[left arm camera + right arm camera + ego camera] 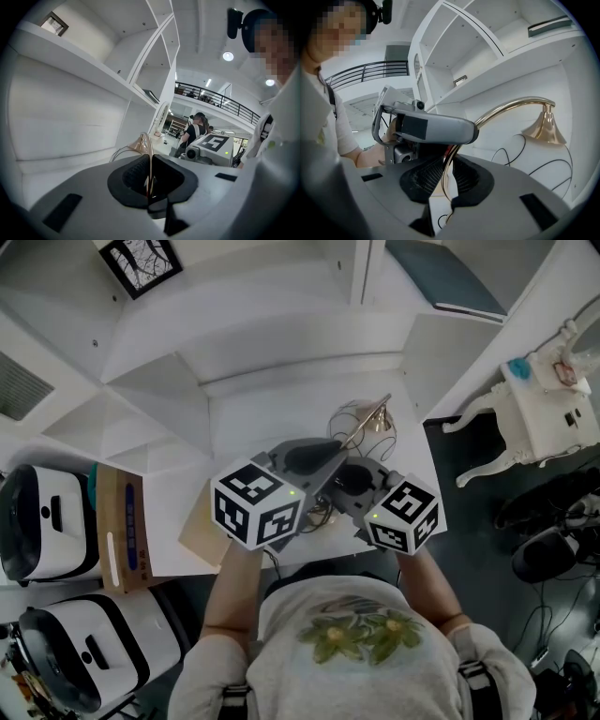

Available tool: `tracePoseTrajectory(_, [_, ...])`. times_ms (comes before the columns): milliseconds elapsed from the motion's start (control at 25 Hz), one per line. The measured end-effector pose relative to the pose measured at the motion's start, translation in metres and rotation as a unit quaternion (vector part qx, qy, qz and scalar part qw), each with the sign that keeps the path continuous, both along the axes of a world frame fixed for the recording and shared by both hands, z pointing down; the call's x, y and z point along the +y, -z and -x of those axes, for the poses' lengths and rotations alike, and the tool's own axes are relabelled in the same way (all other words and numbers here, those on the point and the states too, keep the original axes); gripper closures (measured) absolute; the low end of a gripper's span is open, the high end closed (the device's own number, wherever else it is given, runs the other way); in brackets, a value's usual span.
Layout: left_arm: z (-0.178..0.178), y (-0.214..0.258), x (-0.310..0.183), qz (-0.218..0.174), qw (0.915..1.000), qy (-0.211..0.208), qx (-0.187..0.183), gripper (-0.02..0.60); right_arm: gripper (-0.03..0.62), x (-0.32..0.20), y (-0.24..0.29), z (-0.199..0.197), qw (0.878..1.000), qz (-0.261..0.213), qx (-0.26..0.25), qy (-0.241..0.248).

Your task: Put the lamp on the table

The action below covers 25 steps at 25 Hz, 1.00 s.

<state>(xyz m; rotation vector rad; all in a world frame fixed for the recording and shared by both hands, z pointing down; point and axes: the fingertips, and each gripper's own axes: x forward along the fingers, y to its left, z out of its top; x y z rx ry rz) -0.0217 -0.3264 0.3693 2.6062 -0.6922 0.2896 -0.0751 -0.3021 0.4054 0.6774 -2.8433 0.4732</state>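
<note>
The lamp is a thin gold curved rod [506,108] ending in a small gold bell shade [546,126], with thin black wire loops [520,154] around it. In the head view the lamp [367,420] is over the far right part of the white table [244,418]. My left gripper [323,458] is shut on the rod [150,171], and its shade [139,142] shows just beyond the jaws. My right gripper [356,482] is shut on the same rod [449,180] lower down, right beside the left gripper [436,129]. I cannot tell whether the lamp touches the table.
White shelves rise behind the table, with a framed picture [141,261] and a dark book [445,277]. A wooden box [122,526] and white devices [47,521] stand at the left. White ornate furniture [534,409] is on the dark floor at the right. People stand far off [194,131].
</note>
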Motion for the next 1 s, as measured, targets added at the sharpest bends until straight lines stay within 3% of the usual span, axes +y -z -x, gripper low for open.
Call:
tracePoseTrajectory(440, [0.002, -0.001, 0.000, -0.004, 1.0000, 0.003, 0.004, 0.523, 0.519, 0.000, -0.002, 0.001, 1.000, 0.020, -0.015, -0.008])
tracePoseTrajectory(800, [0.010, 0.000, 0.002, 0.000, 0.9990, -0.006, 0.043, 0.523, 0.520, 0.002, -0.006, 0.005, 0.997, 0.051, -0.053, -0.023])
tracePoseTrajectory(1000, [0.013, -0.001, 0.006, -0.006, 0.9988, -0.008, 0.047, 0.523, 0.520, 0.006, -0.008, 0.008, 0.997, 0.054, -0.057, -0.020])
